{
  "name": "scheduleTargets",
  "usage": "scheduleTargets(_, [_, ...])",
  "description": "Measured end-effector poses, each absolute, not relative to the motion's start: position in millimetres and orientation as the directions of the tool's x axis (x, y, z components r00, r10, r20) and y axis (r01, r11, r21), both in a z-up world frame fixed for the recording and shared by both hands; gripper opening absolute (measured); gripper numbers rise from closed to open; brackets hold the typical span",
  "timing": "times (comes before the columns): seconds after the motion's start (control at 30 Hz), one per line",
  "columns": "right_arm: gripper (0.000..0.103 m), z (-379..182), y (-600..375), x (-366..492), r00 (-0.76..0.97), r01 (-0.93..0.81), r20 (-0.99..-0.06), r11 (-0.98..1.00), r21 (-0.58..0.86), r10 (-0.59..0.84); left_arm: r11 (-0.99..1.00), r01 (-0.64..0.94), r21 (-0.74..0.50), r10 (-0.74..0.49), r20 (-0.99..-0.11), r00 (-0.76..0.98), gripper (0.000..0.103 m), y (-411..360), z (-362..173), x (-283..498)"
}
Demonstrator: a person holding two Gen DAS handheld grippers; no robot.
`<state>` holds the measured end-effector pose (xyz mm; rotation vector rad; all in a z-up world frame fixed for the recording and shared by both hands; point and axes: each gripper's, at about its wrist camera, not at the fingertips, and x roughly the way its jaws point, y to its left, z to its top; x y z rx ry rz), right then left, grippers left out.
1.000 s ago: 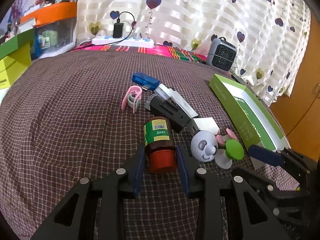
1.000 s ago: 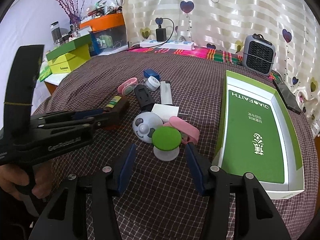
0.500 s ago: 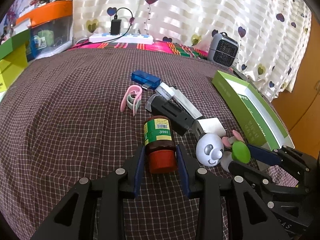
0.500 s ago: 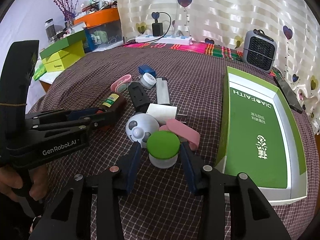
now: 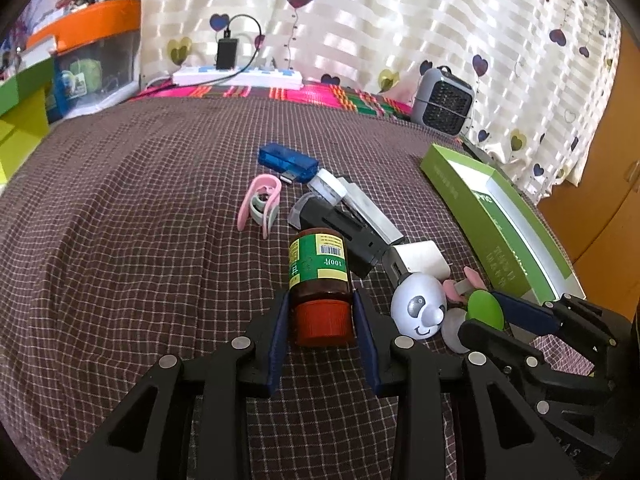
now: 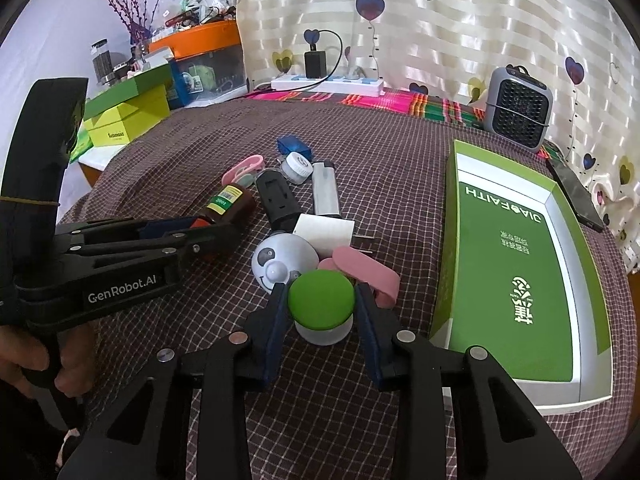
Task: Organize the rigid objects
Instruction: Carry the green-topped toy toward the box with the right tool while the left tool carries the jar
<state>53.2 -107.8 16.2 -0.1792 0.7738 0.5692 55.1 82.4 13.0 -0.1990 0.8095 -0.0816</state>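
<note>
A brown bottle (image 5: 319, 278) with a green label and red cap lies on its side on the checked cloth, cap toward the camera. Just right of it sits a white panda-faced ball (image 5: 419, 305), touching a green-topped round jar (image 6: 322, 307) that stands upright. Behind them lie a white charger block (image 5: 418, 257), a black holder (image 5: 344, 232), a silver lighter (image 6: 325, 194), a pink clip (image 5: 260, 205) and a blue stick (image 5: 287, 162). An open green box (image 6: 536, 268) lies to the right.

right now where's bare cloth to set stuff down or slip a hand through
Free: the wide checked cloth left of the pink clip, and the strip between the pile and the green box, whose inside is also bare. Crowded: the middle, from the blue stick down to the brown bottle and panda toy.
</note>
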Motion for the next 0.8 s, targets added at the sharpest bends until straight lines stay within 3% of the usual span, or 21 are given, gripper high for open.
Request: scheduleTargets(0.8, [0.035, 44, -129, 17, 0.624, -0.549, -0.622, 0.832, 0.082, 0.473, 0.979, 0.067, -0.194, -0.18, -0.655, 0.734, 0.031, 51, 46, 12])
